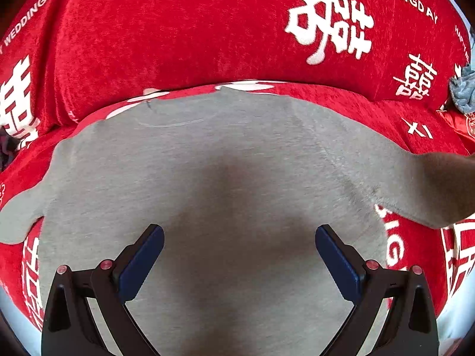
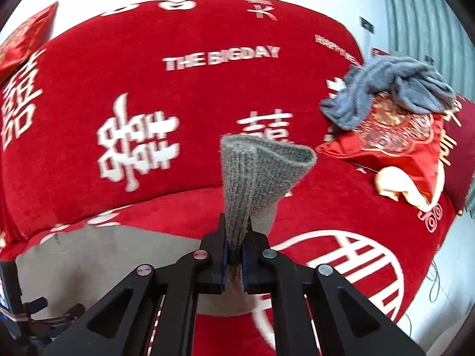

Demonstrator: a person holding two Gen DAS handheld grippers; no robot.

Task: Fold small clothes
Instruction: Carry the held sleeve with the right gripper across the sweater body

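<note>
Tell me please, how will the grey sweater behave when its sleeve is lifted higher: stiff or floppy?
Probably floppy: the grey sweater lies flat on the red sofa cover, and its ribbed cuff fans out limply above the shut right gripper. It likely drags rather than slides, since both fabrics look fuzzy.

Open left gripper (image 1: 240,234) above grey garment (image 1: 207,163)

Red sofa seat (image 2: 341,207) lies open around the spread grey garment (image 1: 222,163), hemmed behind by the backrest (image 2: 193,89) and rightward by a cushion (image 2: 400,148) under a blue-grey cloth (image 2: 400,89).
</note>
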